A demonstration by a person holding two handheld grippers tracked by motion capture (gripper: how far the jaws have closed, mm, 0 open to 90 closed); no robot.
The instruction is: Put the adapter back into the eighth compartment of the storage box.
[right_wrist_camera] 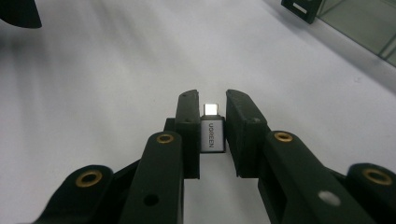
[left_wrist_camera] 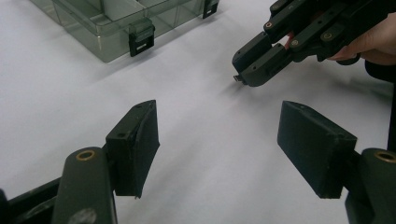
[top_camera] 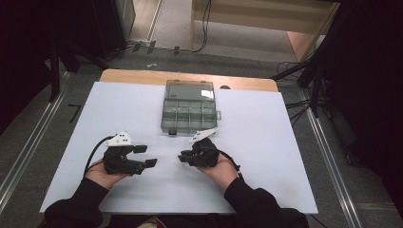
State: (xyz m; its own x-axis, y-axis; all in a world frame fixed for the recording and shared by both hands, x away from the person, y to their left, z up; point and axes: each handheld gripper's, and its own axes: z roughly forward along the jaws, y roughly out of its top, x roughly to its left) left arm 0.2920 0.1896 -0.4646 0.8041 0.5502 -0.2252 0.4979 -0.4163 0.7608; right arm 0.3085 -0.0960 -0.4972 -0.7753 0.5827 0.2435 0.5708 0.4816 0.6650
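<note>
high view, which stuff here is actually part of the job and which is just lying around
Likely in use:
- small silver adapter, clamped in the right gripper
- clear compartment box, closed
- left gripper, jaws apart, holding nothing

Just lying about:
- cables on the floor beyond the table
- white table sheet, the work surface

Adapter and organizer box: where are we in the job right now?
Done: the small silver adapter is clamped in the right gripper, above the white table. In hand: it is carried short of the clear organizer box, whose lid is open. Left: the adapter is not in any compartment yet. The left gripper is open and holds nothing.
</note>
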